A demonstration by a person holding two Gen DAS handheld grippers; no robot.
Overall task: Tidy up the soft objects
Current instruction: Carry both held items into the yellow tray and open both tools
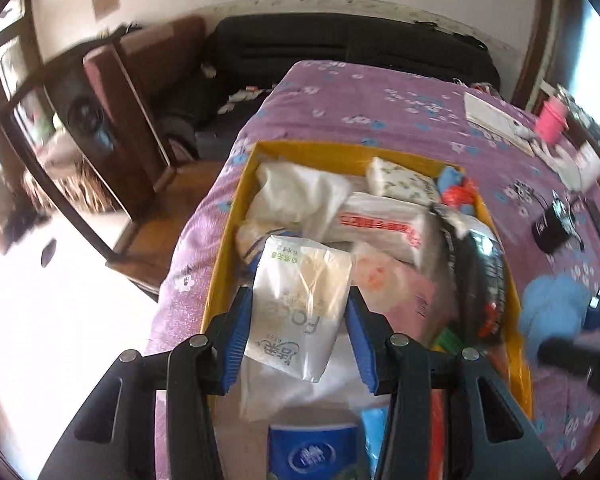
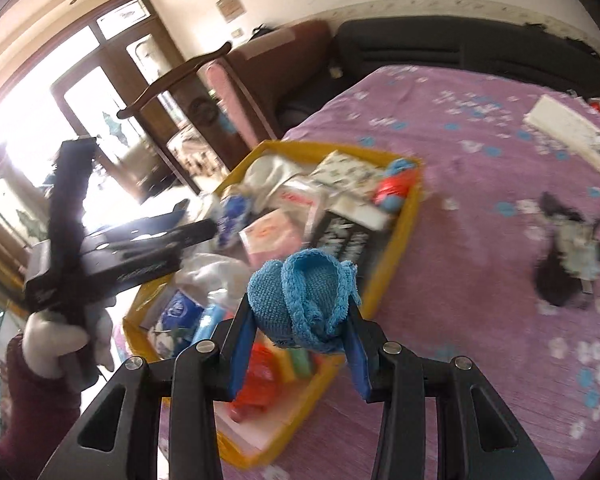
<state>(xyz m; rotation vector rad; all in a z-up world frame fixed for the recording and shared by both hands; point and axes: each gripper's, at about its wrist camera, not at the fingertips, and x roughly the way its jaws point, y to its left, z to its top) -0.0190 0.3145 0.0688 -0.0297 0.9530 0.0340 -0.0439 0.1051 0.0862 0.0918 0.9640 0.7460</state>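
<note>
The left gripper [image 1: 298, 332] is clamped on a white tissue pack [image 1: 300, 304], low centre of the left wrist view, right above the yellow box [image 1: 236, 208] that fills the frame's middle. The right gripper [image 2: 300, 336] pinches a blue knitted piece [image 2: 304, 300], bottom centre of its view, over the box's near right rim [image 2: 396, 248]. The box is already heaped with packs and cloth, on a purple flowered cover [image 2: 480, 200]. To do this step well, I judge each item should go into a free gap and be let go low, so nothing slides over the rim. A dark item [image 2: 564, 264] lies apart at the right.
</note>
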